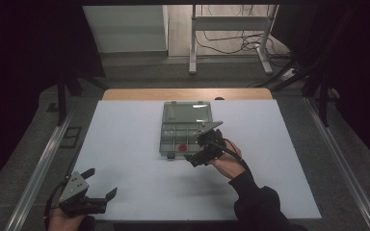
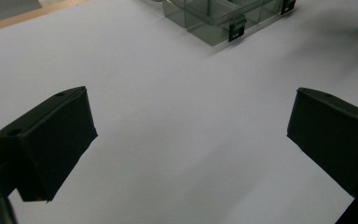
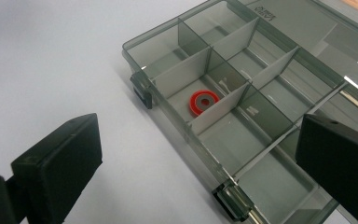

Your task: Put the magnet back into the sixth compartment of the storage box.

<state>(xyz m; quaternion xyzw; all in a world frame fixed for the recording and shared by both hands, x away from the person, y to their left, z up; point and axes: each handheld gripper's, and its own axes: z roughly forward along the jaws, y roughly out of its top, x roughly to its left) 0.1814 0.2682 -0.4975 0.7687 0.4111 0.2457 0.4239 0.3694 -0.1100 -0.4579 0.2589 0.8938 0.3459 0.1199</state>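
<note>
Right tool hangs w/ jaws spread wide over the clear box near the desk middle. Red ring, maybe a washer, lies in one front slot. Left tool sits open at the desk's near-left corner.

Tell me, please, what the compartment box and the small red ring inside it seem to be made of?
The compartment box looks like smoky, translucent hard plastic: the white table shows through its glossy walls and dividers. The red ring has a matte red rim around a grey centre; perhaps rubber or plastic over metal, but that stays uncertain.
</note>
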